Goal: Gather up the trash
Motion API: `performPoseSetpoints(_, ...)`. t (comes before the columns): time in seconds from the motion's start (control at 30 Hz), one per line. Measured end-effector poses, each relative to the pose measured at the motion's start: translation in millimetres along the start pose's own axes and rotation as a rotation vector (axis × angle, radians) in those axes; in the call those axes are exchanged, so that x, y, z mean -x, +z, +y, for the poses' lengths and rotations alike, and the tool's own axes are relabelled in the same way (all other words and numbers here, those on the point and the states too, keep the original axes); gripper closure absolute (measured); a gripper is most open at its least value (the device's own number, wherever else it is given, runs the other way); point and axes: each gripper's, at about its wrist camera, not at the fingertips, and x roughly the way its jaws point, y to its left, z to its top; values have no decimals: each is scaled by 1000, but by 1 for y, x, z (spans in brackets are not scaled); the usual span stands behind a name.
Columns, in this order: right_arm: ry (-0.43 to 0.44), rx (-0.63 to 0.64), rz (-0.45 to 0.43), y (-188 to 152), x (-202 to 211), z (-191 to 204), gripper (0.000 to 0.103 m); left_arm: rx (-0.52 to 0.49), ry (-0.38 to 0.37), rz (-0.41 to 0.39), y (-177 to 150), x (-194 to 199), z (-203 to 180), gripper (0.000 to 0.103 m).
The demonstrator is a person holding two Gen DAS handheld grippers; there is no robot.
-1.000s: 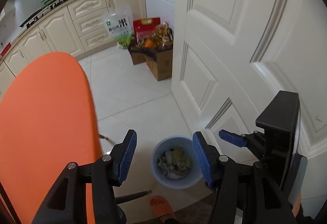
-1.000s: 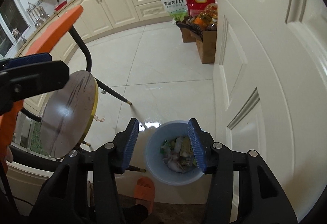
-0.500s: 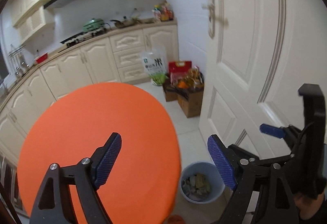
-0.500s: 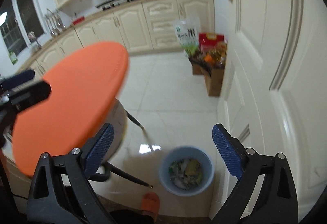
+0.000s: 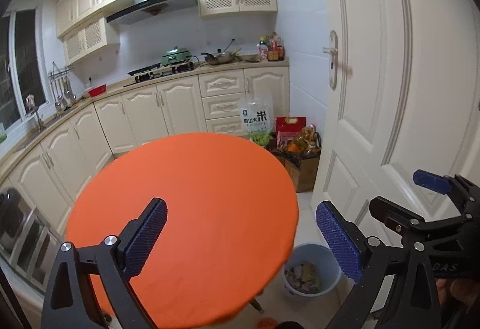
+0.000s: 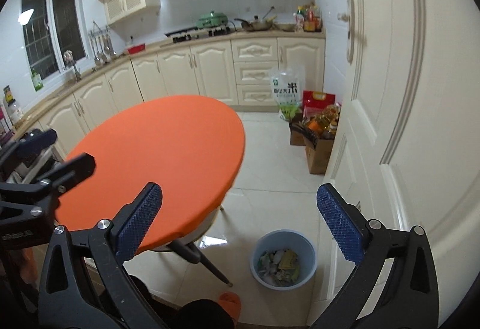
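Both grippers are empty right now. The left gripper [image 5: 240,239] has its jaws opening, already spread wide with nothing between them, and the right gripper [image 6: 240,221] is fully wide with nothing in it either. The trash bin [image 6: 283,258], a pale blue bucket on the floor with crumpled wrappers and scraps inside, sits at about 5 o'clock in the right wrist view, low and just right of center between the fingers. In the left wrist view the same bin [image 5: 312,270] is also at 5 o'clock, but half tucked behind the orange round table [image 5: 186,224]. So I'd say the right hand has the cleaner line down to it. The bin is round and upright, so no long axis to worry about. The tabletop looks bare, no loose trash I can spot. Around it: the white door [image 6: 405,119] close on the right at 3 o'clock, a table leg [image 6: 204,263] slanting toward the bin, a cardboard box of groceries [image 6: 318,146] further back, and an orange slipper [image 6: 231,303] at 6 o'clock.
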Motion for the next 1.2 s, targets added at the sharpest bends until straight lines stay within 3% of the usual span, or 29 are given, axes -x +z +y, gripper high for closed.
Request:
performPoseSetpoints(0.23,-35,8,-78,-21,60,22,0,29,9,-70,-48,85,-1,3)
performPoseSetpoints(0.5,-36,38,-142,-41,103,28,0,53,101,-202,-99,157,-32,1)
performPoseSetpoints(0.87,-57,39,-210,-61,139,21,0,39,92,-279,-148,205,-63,1)
performPoseSetpoints(1.2,-35,52,-294,-72,158,28,0,70,92,-317,-165,216,-58,1)
